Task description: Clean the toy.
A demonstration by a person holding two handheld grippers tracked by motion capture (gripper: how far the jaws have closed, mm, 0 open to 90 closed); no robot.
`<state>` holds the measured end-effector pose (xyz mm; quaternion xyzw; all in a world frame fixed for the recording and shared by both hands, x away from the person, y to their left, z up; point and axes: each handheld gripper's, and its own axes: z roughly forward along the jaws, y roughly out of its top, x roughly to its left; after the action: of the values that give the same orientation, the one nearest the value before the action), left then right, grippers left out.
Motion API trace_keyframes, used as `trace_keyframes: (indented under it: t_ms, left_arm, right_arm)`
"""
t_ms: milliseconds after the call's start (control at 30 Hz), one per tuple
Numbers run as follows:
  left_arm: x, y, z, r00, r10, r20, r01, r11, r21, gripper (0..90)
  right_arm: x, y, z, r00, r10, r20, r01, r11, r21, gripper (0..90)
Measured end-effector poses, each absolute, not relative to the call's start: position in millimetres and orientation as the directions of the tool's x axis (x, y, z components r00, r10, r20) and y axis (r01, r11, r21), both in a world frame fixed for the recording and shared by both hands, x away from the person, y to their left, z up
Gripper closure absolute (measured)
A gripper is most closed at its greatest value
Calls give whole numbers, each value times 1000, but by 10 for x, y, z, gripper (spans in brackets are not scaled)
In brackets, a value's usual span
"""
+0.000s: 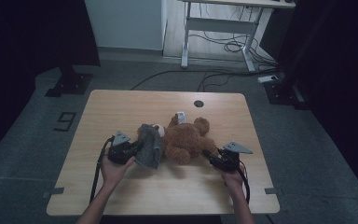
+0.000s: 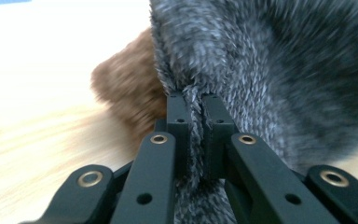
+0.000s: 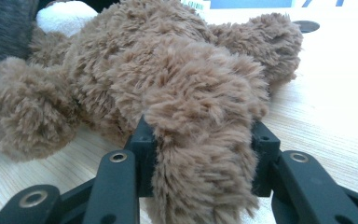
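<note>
Step in hand, as judged: dressing or undressing the bear (image 1: 186, 140) in the grey garment (image 1: 150, 145); which of the two cannot be told from this moment alone.

The bear is lying on the table (image 1: 121, 107), near its middle, with a white tag (image 1: 181, 115) showing at its far side. The garment is lying at the bear's left, touching it and covering part of its head end, where a pale patch of muzzle is showing.

The left gripper (image 1: 131, 150) is pinching the garment: in the left gripper view its jaws are standing almost together with a fold of grey pile (image 2: 193, 140) squeezed between them, brown fur (image 2: 130, 88) just behind.

The right gripper (image 1: 214, 159) is gripping a limb of the bear: in the right gripper view its jaws are standing moderately apart, pressed against both sides of the thick brown limb (image 3: 205, 154), most likely a leg.

Both hands (image 1: 114, 170) are holding the grippers low over the table.

Next move, as judged: the right gripper is serving as an anchor, so the left needs to draw the garment along the body while the bear is being held firm. Both materials are soft and will stretch and slip; a thin pinch of pile may pull free, so a slow, steady pull is called for, with the limb kept clamped
</note>
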<state>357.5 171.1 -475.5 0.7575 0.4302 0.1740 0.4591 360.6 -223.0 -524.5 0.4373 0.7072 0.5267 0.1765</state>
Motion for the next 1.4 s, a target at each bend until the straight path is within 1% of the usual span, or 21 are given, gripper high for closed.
trace_keyframes:
  t_ms: [100,233,333,433,533,567,633,700,767,833,867,967,1033,1233,1400]
  left_arm:
    - [3589,1562,-4596,606,783,-138,463,-207,862,833]
    - [3661,1266,-4339,663,736,-134,424,-222,878,832]
    - [3724,957,-4162,715,687,-127,389,-241,889,832]
    - [3770,662,-4071,753,649,-113,364,-267,892,830]
    - [3820,362,-4080,780,616,-112,360,-295,885,828]
    - [3843,278,-4127,785,606,-131,375,-297,878,828]
    - [3877,132,-4279,793,586,-168,416,-319,852,828]
    - [3887,50,-4451,791,588,-168,436,-350,829,827]
    - [3900,56,-4588,790,580,-198,462,-351,814,828]
    - [3903,110,-4647,786,576,-225,476,-333,814,830]
    - [3893,132,-4653,785,579,-222,475,-332,815,831]
    - [3834,180,-4647,789,592,-168,451,-371,812,831]
    - [3797,234,-4658,788,597,-148,444,-385,809,831]
    - [3705,545,-4702,765,626,-149,468,-382,797,829]
    - [3682,872,-4739,729,660,-181,504,-340,794,826]
  right_arm:
    - [3604,-2227,-5245,-555,804,212,431,61,900,576]
    - [3596,-2229,-5238,-559,803,209,428,63,901,575]
    - [3593,-2234,-5235,-562,799,214,427,58,902,574]
    - [3594,-2241,-5232,-564,796,217,425,55,903,574]
    - [3594,-2244,-5232,-566,795,218,427,57,902,573]
    - [3594,-2245,-5233,-566,795,218,428,57,902,573]
    - [3597,-2250,-5236,-567,794,217,426,58,903,573]
    - [3596,-2252,-5237,-566,792,229,432,48,901,573]
    - [3595,-2255,-5235,-566,792,230,432,47,901,572]
    - [3596,-2258,-5237,-566,793,226,433,54,900,572]
    - [3598,-2257,-5240,-567,792,226,433,53,900,572]
    - [3602,-2254,-5242,-568,790,230,434,51,899,572]
    - [3603,-2267,-5240,-569,788,235,439,49,897,572]
    - [3607,-2287,-5243,-572,784,242,439,44,897,572]
    - [3625,-2322,-5269,-588,763,269,446,29,894,573]
